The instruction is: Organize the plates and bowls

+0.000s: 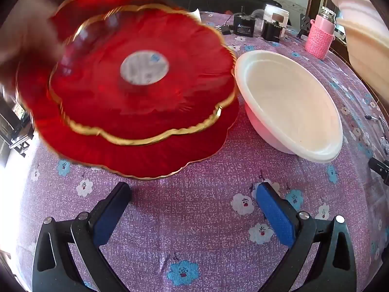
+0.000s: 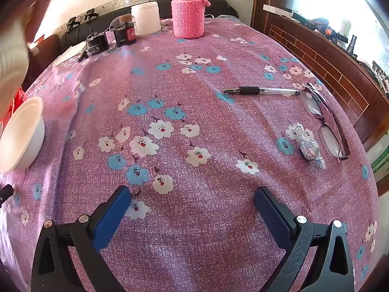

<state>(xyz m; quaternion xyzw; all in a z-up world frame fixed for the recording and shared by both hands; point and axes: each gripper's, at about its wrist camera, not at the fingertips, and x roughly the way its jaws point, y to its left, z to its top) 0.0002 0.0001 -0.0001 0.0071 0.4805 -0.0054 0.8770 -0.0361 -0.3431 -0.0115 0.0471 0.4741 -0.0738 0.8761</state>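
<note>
Down at the near edge of each view, both pairs of jaws stand wide with nothing between them: the left gripper and the right gripper hang over bare cloth, their blue textured pads set in black frames.

Just beyond the left gripper, a blurred hand at the upper left holds a smaller red plate tilted above a larger red plate that lies on the table. Both are translucent red, flower-shaped, with scalloped gold rims; the upper one has a round pale label at its centre. Beside them on the right sits a white bowl, wide and smooth, its near side touching or nearly touching the plates' edge. Another pale bowl shows at the upper right edge.

The right wrist view shows the white bowl at its far left, and otherwise open cloth. The tablecloth is pink-purple woven fabric printed with blue and white flowers. On it lie a pen, folded eyeglasses and two wrapped candies. At the far end stand a pink flask in a knitted sleeve, a white jar and some small black devices.
</note>
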